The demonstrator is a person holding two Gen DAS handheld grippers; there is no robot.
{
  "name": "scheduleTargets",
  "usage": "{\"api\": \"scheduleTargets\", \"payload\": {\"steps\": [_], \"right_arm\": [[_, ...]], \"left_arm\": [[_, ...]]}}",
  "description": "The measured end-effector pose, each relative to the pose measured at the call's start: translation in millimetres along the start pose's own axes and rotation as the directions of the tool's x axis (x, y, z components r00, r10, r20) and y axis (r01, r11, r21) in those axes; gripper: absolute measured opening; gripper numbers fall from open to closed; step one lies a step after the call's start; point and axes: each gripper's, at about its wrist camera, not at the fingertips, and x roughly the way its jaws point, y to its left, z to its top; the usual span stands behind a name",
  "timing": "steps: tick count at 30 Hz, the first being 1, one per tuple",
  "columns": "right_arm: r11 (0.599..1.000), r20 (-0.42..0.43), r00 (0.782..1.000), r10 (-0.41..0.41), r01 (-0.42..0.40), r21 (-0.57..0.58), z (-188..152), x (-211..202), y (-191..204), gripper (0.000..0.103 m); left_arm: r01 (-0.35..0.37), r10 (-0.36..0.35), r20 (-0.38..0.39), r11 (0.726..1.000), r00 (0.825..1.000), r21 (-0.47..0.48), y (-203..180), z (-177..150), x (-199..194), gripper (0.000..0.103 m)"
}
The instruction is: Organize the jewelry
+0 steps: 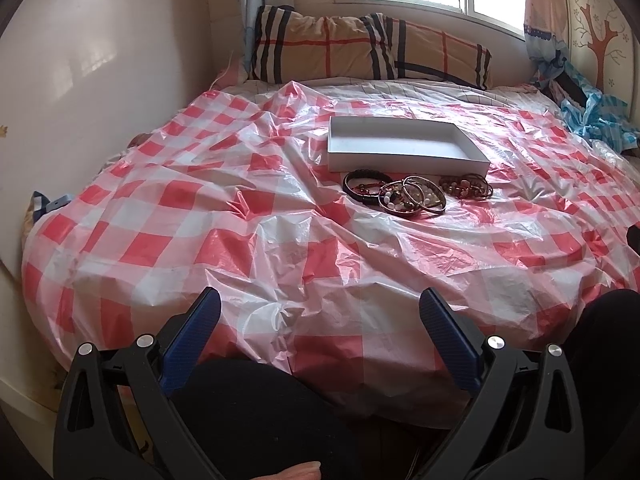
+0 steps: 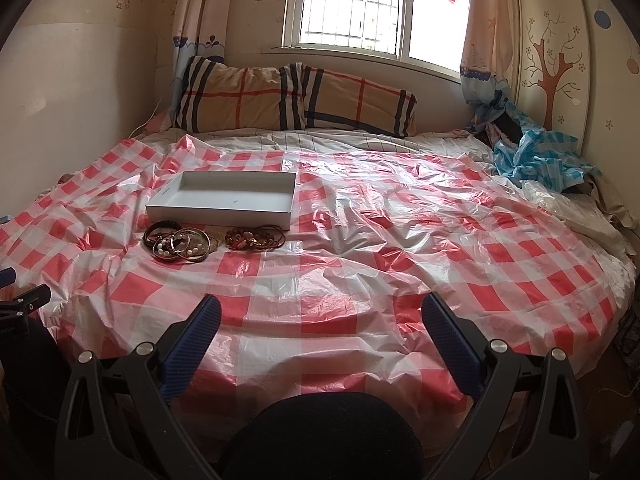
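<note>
A pile of bracelets and bangles [image 1: 400,194] [image 2: 180,246] lies on the red-and-white checked plastic sheet [image 1: 240,220] [image 2: 400,240] over the bed. Beside it sits a smaller heap of brown beaded jewelry [image 1: 466,187] [image 2: 252,239]. Just behind both stands a shallow white box [image 1: 404,146] [image 2: 224,198], empty inside. My left gripper [image 1: 320,300] is open near the bed's front edge, well short of the jewelry. My right gripper [image 2: 320,306] is also open, with nothing between its fingers, and the jewelry lies ahead to its left.
A plaid pillow [image 1: 360,50] [image 2: 296,98] rests against the wall under the window. Crumpled blue plastic [image 1: 592,114] [image 2: 536,156] lies at the far right corner. A person's dark-clothed knees [image 1: 260,408] [image 2: 328,432] are below the grippers. The left gripper's tip [image 2: 24,300] shows at the left edge.
</note>
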Motion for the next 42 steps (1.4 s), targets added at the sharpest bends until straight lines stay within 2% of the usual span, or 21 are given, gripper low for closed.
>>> {"api": "scheduleTargets", "payload": {"steps": [2, 6, 15, 33, 37, 42], "right_arm": [[1.000, 0.032, 0.999, -0.010, 0.010, -0.012, -0.2, -2.7, 5.2, 0.096], [1.000, 0.032, 0.999, -0.012, 0.013, -0.021, 0.9, -2.4, 6.3, 0.096], [1.000, -0.021, 1.000, -0.013, 0.012, -0.006, 0.6, 2.5, 7.1, 0.096], [1.000, -0.022, 0.999, -0.027, 0.027, -0.012, 1.0, 1.4, 7.9, 0.096], [0.999, -0.049, 0.999, 0.014, -0.015, -0.034, 5.2, 1.2, 11.6, 0.096], [0.997, -0.067, 0.995, 0.078, -0.080, -0.024, 15.4, 11.0, 21.2, 0.096]], "left_arm": [[-0.001, 0.001, 0.003, 1.000, 1.000, 0.001, -0.1, 0.2, -0.8, 0.096], [0.000, 0.000, 0.005, 1.000, 1.000, 0.001, -0.4, 0.1, -1.5, 0.096], [-0.001, 0.001, 0.006, 1.000, 1.000, 0.003, 0.2, 0.7, -3.0, 0.096], [0.002, -0.002, 0.002, 1.000, 1.000, 0.004, -0.9, -0.2, -3.1, 0.096], [0.026, -0.026, -0.022, 1.000, 0.999, 0.005, 2.8, 1.7, -3.6, 0.096], [0.087, -0.090, -0.056, 0.995, 0.994, -0.044, 7.3, 7.6, 1.2, 0.096]]}}
